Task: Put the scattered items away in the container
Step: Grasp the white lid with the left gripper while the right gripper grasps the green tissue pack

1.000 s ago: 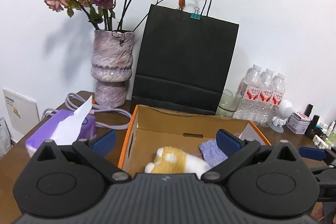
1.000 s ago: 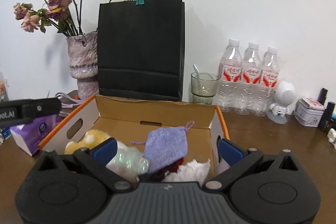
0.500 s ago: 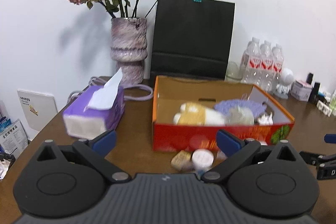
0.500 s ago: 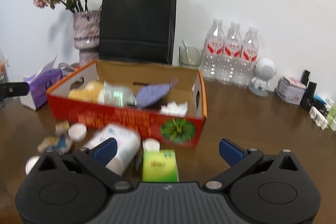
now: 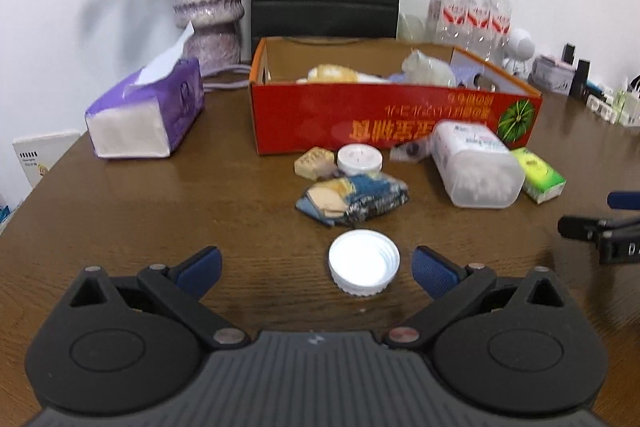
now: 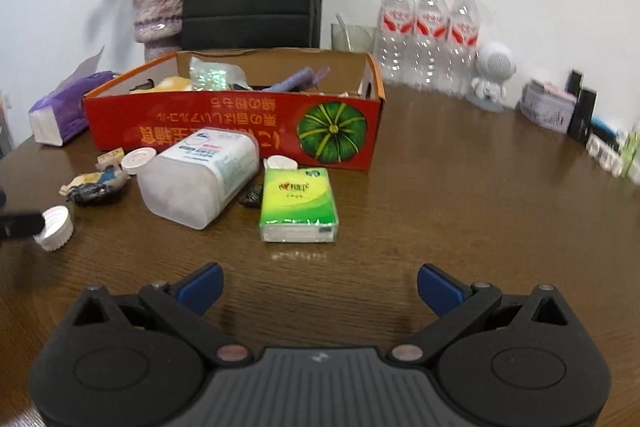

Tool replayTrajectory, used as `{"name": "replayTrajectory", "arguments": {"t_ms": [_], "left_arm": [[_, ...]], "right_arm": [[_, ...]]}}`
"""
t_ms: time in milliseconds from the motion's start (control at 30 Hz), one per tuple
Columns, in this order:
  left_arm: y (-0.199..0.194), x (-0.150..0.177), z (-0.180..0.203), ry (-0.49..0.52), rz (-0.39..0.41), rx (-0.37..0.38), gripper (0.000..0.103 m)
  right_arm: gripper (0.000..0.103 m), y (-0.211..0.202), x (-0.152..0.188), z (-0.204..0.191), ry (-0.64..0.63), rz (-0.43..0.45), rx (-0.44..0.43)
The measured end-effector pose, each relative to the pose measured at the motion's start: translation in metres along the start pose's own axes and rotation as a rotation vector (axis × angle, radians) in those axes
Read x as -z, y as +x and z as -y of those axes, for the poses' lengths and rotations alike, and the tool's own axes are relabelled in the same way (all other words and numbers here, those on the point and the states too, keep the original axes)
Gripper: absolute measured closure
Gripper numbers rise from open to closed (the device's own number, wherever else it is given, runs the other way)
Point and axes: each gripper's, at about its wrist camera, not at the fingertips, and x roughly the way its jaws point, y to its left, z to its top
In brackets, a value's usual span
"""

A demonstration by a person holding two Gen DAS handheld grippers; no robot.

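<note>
left claw (image 5: 316, 267): fingers apart, white cap (image 5: 364, 262) between them, untouched
right claw (image 6: 319, 285): fingers apart, holding nothing
green tissue pack (image 6: 297, 203): on worktop (image 6: 460, 195), near red box (image 6: 240, 123)

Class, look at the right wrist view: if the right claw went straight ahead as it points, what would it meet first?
Most likely the green tissue pack, lying ahead between the open right claw fingers; bare table lies between, and depth is uncertain.

The red box (image 6: 232, 119) has big yellow Chinese words on its front, printed upside down and too blurry to read. A green pumpkin picture sits beside them. The green tissue pack (image 6: 298, 205) has a small red mark I cannot read. The water bottles (image 6: 428, 23) have red labels, too blurry.
</note>
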Motion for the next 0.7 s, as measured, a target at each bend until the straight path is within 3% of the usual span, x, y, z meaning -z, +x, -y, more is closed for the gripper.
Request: {"name": "replayTrajectory", "arguments": {"t_ms": [67,167,200,267,333,367,400,433,467,500,700], "left_arm": [[0.003,0.001,0.001,0.001,-0.002,-0.010,0.002],[0.007,0.001,0.003,-0.010,-0.010,-0.012,0.015],[0.009,0.001,0.004,-0.013,-0.018,-0.010,0.026],[0.012,0.002,0.005,-0.019,-0.026,-0.009,0.034],[0.012,0.003,0.007,-0.013,-0.007,-0.015,0.049],[0.012,0.003,0.007,-0.012,0.000,-0.008,0.062],[0.011,0.002,0.006,-0.017,0.006,0.001,0.062],[0.012,0.002,0.005,-0.023,0.007,0.011,0.062],[0.012,0.002,0.005,-0.029,0.010,0.017,0.062],[0.013,0.002,0.005,-0.028,0.012,0.020,0.062],[0.012,0.002,0.003,-0.053,0.022,0.030,0.062]], "right_arm": [[0.000,0.004,-0.002,0.001,0.003,0.009,0.008],[0.000,0.014,-0.008,0.003,0.004,0.021,0.024],[0.000,0.018,-0.012,0.004,0.009,0.024,0.022],[0.000,0.030,-0.019,0.006,0.024,0.013,0.007],[0.000,0.042,-0.024,0.008,0.042,-0.005,-0.023],[0.004,0.046,-0.026,0.007,0.045,-0.008,-0.040],[0.008,0.049,-0.027,0.006,0.039,-0.007,-0.049],[0.021,0.049,-0.027,0.003,0.021,-0.001,-0.046],[0.053,0.047,-0.028,0.000,0.004,0.015,-0.042],[0.058,0.045,-0.028,-0.001,-0.003,0.028,-0.046],[0.058,0.032,-0.023,-0.002,-0.017,0.049,-0.061]]}}
